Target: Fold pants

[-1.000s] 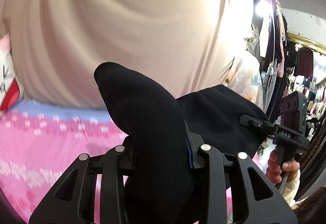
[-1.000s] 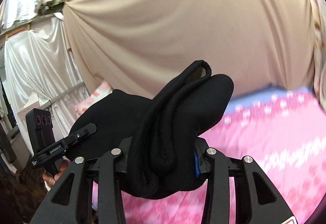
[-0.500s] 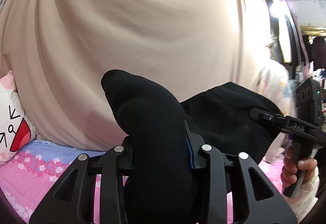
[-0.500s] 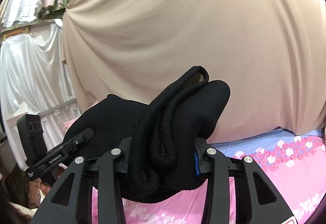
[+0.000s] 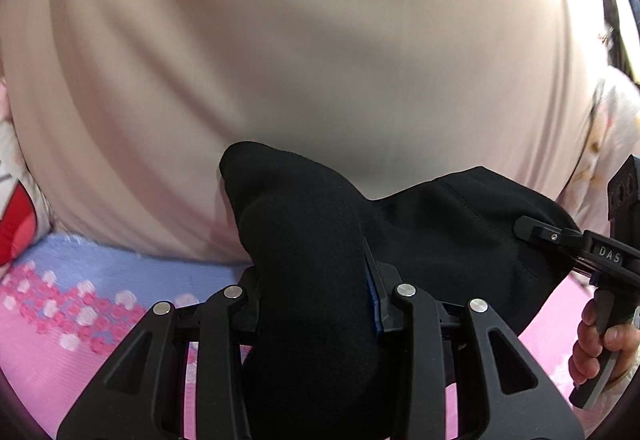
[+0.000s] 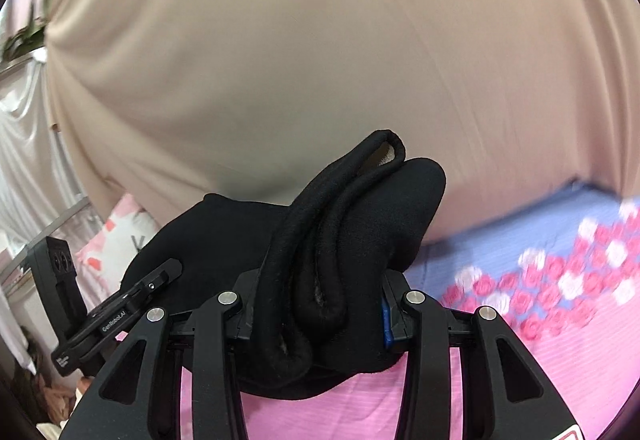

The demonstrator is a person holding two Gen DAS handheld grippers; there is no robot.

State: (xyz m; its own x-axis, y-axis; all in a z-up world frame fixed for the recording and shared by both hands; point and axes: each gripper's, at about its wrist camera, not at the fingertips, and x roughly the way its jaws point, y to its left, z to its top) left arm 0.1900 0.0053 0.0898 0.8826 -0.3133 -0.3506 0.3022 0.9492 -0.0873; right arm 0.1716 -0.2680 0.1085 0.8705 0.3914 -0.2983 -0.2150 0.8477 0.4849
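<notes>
Behind everything, a smooth beige curtain [image 5: 304,51] falling in soft vertical folds, blurred in places. Below it, a bed sheet [image 6: 532,356], pink with fine ribbing, banded in lavender-blue and dotted with pink and white rose shapes. Off to one side, a pillow [image 6: 120,240], pink and white with a cartoon print.

Held up above the bed between the two tools: black pants [image 5: 452,232], thick, matte, fleecy knit, stitched seams visible on the stretched panel. Left claw [image 5: 316,292], jaws narrowly parted and pinched on a rounded, bunched wad of that fabric (blue pad edge just showing against the cloth). Right claw [image 6: 320,296], likewise clamped on a thicker gather, with a rolled hem curling up in a loop and showing a pale lining inside. Between the two grips, a taut, gently sagging span of cloth. Both tools black, hard plastic, angular linkages with round silver pins. At the far edge, a hand [image 5: 600,336] wrapped round the right tool's handle.
</notes>
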